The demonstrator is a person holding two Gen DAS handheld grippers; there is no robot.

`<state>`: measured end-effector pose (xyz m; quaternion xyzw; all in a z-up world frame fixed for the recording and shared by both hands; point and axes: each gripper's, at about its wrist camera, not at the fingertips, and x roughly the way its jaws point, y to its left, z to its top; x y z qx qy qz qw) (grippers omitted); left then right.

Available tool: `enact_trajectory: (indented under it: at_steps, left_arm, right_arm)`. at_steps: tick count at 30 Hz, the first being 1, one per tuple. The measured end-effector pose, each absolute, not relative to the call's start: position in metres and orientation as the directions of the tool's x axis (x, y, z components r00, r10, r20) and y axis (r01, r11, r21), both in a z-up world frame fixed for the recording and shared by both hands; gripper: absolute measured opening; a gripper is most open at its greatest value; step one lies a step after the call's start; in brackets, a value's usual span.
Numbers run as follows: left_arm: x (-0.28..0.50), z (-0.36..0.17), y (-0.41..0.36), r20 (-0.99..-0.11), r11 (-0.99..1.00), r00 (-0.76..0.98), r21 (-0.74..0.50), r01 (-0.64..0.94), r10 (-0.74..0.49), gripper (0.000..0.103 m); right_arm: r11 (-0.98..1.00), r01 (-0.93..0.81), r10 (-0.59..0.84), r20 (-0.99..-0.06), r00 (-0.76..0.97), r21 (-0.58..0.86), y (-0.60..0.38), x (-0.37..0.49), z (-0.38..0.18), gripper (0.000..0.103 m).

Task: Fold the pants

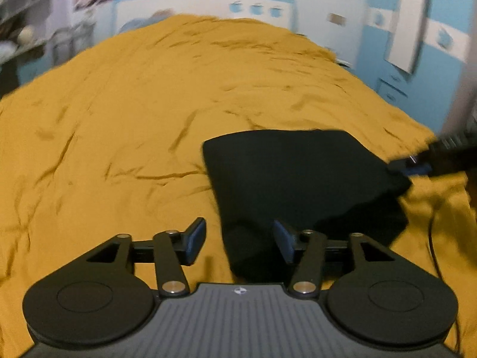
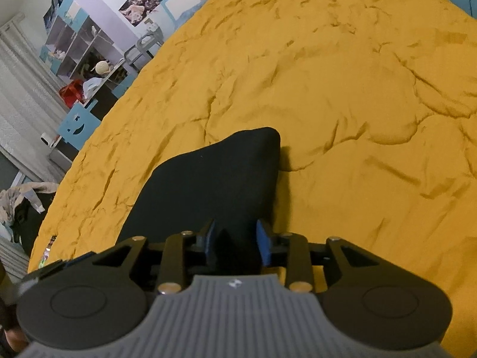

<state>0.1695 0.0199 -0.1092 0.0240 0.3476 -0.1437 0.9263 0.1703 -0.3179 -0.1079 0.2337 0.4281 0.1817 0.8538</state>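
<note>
The black pants lie folded into a compact stack on the mustard-yellow bedspread. My left gripper is open, hovering just above the near left corner of the stack, holding nothing. My right gripper has its blue pads on either side of a fold of the pants at the stack's near edge, and that edge looks slightly lifted. The right gripper also shows in the left wrist view at the stack's right corner.
The yellow bedspread is wrinkled all around the pants. A white and blue headboard is at the far end. Shelves and a small blue chair stand beside the bed on the left. A black cable runs at the right.
</note>
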Motion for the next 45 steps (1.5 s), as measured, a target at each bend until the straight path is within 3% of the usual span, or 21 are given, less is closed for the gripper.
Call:
enact_trajectory:
  at_steps: [7, 8, 9, 10, 11, 13, 14, 17, 20, 24, 27, 29, 30, 31, 39, 41, 45]
  left_arm:
    - [0.163, -0.119, -0.013, -0.674, 0.875, 0.705, 0.182, 0.448, -0.221, 0.069]
    - [0.165, -0.123, -0.017, -0.682, 0.868, 0.704, 0.209, 0.450, -0.201, 0.063]
    - [0.170, -0.127, -0.020, -0.696, 0.865, 0.698, 0.237, 0.442, -0.166, 0.050]
    - [0.175, -0.131, -0.022, -0.712, 0.865, 0.690, 0.258, 0.431, -0.132, 0.022]
    - [0.179, -0.133, -0.022, -0.727, 0.865, 0.676, 0.254, 0.433, -0.125, 0.013]
    - [0.179, -0.128, -0.015, -0.714, 0.884, 0.683, 0.211, 0.418, -0.153, 0.008]
    - [0.178, -0.123, -0.008, -0.697, 0.904, 0.696, 0.170, 0.393, -0.172, 0.007]
    - [0.180, -0.111, 0.026, -0.656, 0.960, 0.718, -0.040, 0.276, -0.233, 0.007]
    - [0.186, -0.121, 0.047, -0.688, 0.964, 0.676, -0.164, 0.211, -0.265, 0.007]
    - [0.186, -0.138, 0.047, -0.739, 0.962, 0.619, -0.163, 0.219, -0.266, 0.018]
    - [0.185, -0.137, 0.050, -0.744, 0.960, 0.609, -0.176, 0.217, -0.274, 0.024]
    - [0.183, -0.130, 0.054, -0.747, 0.957, 0.602, -0.184, 0.223, -0.284, 0.026]
    - [0.181, -0.124, 0.056, -0.742, 0.956, 0.606, -0.181, 0.229, -0.286, 0.027]
    - [0.180, -0.117, 0.059, -0.734, 0.955, 0.614, -0.178, 0.237, -0.289, 0.031]
    - [0.228, -0.074, 0.078, -0.647, 0.934, 0.673, -0.260, 0.246, -0.357, 0.051]
    - [0.257, -0.082, 0.077, -0.655, 0.926, 0.657, -0.299, 0.229, -0.374, 0.056]
    - [0.312, -0.112, 0.073, -0.712, 0.917, 0.586, -0.367, 0.159, -0.387, 0.056]
  right_arm:
    - [0.819, -0.103, 0.518, -0.651, 0.556, 0.564, -0.318, 0.172, -0.109, 0.031]
    - [0.819, -0.102, 0.519, -0.652, 0.553, 0.565, -0.318, 0.173, -0.109, 0.031]
    - [0.819, -0.099, 0.519, -0.656, 0.548, 0.565, -0.317, 0.173, -0.111, 0.031]
    - [0.820, -0.097, 0.518, -0.659, 0.545, 0.564, -0.317, 0.174, -0.112, 0.031]
    - [0.820, -0.092, 0.517, -0.662, 0.543, 0.565, -0.318, 0.176, -0.114, 0.029]
    - [0.819, -0.081, 0.516, -0.666, 0.538, 0.569, -0.316, 0.177, -0.116, 0.013]
    - [0.814, -0.081, 0.520, -0.659, 0.543, 0.576, -0.316, 0.177, -0.115, 0.011]
    - [0.737, -0.091, 0.594, -0.577, 0.561, 0.670, -0.320, 0.172, -0.104, 0.008]
    - [0.679, -0.117, 0.652, -0.522, 0.550, 0.725, -0.318, 0.161, -0.100, 0.008]
    - [0.769, -0.074, 0.577, -0.640, 0.507, 0.635, -0.307, 0.156, -0.129, 0.007]
    - [0.776, -0.060, 0.566, -0.651, 0.506, 0.628, -0.311, 0.155, -0.139, 0.007]
    - [0.782, -0.074, 0.562, -0.649, 0.513, 0.618, -0.313, 0.153, -0.131, 0.013]
    - [0.790, -0.089, 0.555, -0.646, 0.524, 0.606, -0.314, 0.153, -0.126, 0.028]
    - [0.800, -0.102, 0.543, -0.640, 0.544, 0.591, -0.314, 0.153, -0.119, 0.035]
    - [0.788, -0.133, 0.542, -0.574, 0.615, 0.602, -0.314, 0.200, -0.099, 0.035]
    - [0.788, -0.131, 0.541, -0.575, 0.613, 0.602, -0.309, 0.216, -0.101, 0.035]
    - [0.807, -0.091, 0.507, -0.606, 0.613, 0.583, -0.305, 0.245, -0.115, 0.035]
